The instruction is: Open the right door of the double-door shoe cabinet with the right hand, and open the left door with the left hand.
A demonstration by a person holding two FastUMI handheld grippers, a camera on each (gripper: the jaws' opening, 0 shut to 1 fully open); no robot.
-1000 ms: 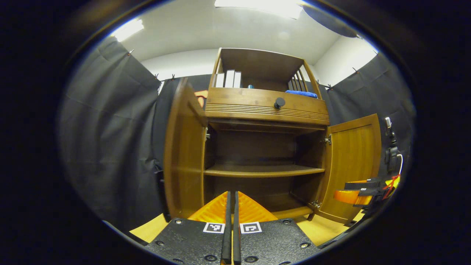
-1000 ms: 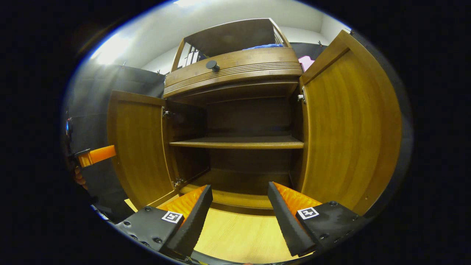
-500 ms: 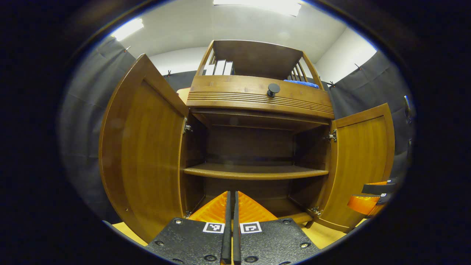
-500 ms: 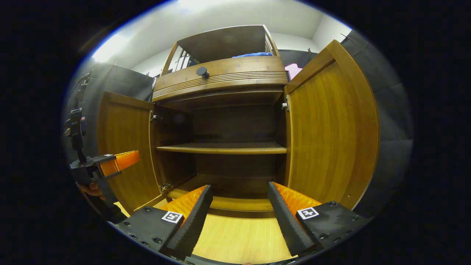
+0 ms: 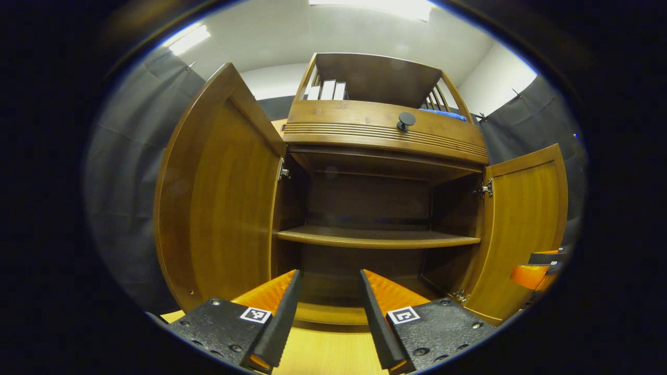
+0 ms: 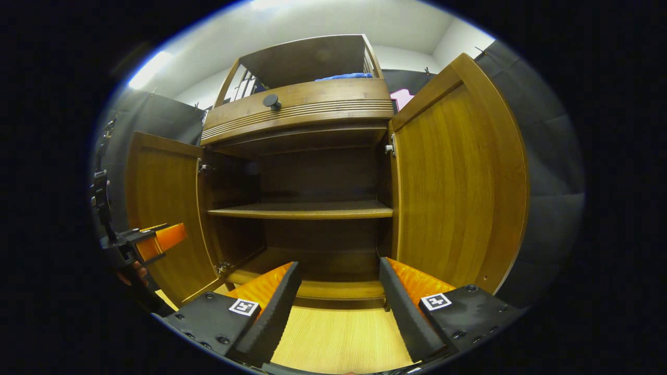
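Your left gripper [image 5: 325,312] and right gripper [image 6: 338,307] both hang with fingers apart, empty, before the shoe cabinet [image 5: 385,135]. Left door [image 5: 219,203] and right door [image 6: 458,182] flank it, open; a careless withdrawal risks clipping either.

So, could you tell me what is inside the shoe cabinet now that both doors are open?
Inside the shoe cabinet, one bare shelf and a bare bottom board; no shoes. The dark back corners are hard to make out.

I see a pale wooden floor [image 6: 341,338] carrying the shoe cabinet [image 5: 385,135]; its inner shelf [image 5: 375,238] is bare, with books [image 5: 327,89] and a blue cloth [image 5: 443,113] up top.
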